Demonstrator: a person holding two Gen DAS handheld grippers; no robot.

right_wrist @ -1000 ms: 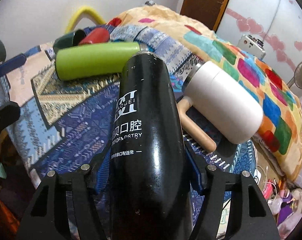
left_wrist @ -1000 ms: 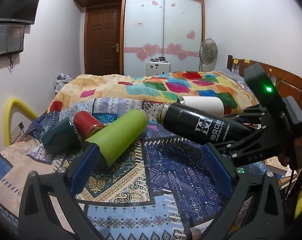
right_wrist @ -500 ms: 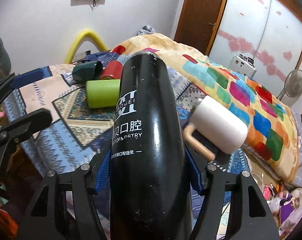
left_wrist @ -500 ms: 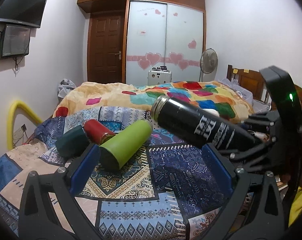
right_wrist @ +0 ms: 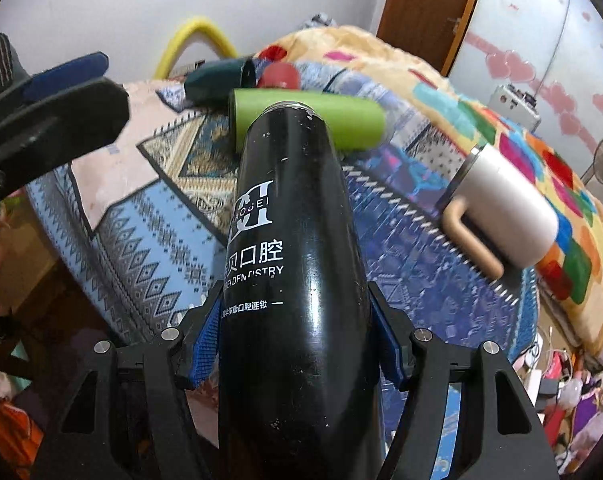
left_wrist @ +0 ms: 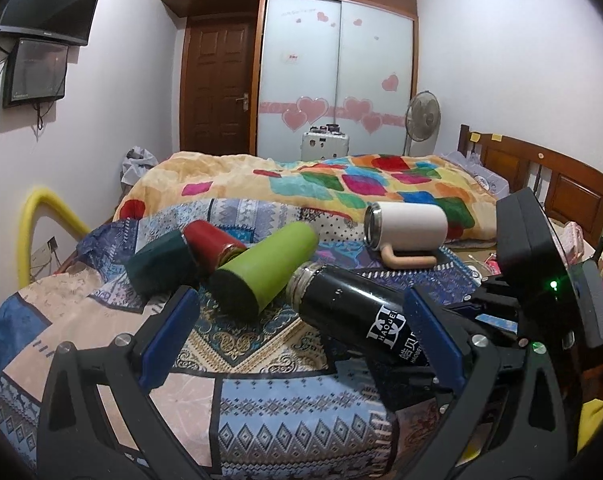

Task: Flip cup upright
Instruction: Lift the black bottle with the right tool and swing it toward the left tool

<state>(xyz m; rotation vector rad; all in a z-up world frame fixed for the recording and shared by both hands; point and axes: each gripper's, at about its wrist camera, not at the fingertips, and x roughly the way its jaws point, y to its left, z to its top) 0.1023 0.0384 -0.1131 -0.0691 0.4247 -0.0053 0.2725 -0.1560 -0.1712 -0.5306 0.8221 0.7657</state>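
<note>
My right gripper (right_wrist: 297, 344) is shut on a black flask (right_wrist: 297, 248) with white lettering and holds it above the bed, its open metal neck pointing away from me. In the left wrist view the flask (left_wrist: 353, 308) lies tilted, neck to the upper left, with the right gripper (left_wrist: 441, 344) behind my right finger. My left gripper (left_wrist: 305, 332) is open and empty. A green cup (left_wrist: 265, 268), a red cup (left_wrist: 211, 244), a dark green cup (left_wrist: 161, 264) and a white handled mug (left_wrist: 407, 226) lie on their sides on the bed.
A patterned blue cloth (left_wrist: 285, 420) covers the bed's near end, with a colourful quilt (left_wrist: 341, 188) behind. A yellow tube (left_wrist: 37, 216) stands at the left wall. A wooden headboard (left_wrist: 549, 184) is at the right. Floor clutter (right_wrist: 561, 380) lies right of the bed.
The right gripper has lowered the black flask toward the bed, its neck now near the green cup. The left wrist view has tilted upward and moved nearer the cups.
</note>
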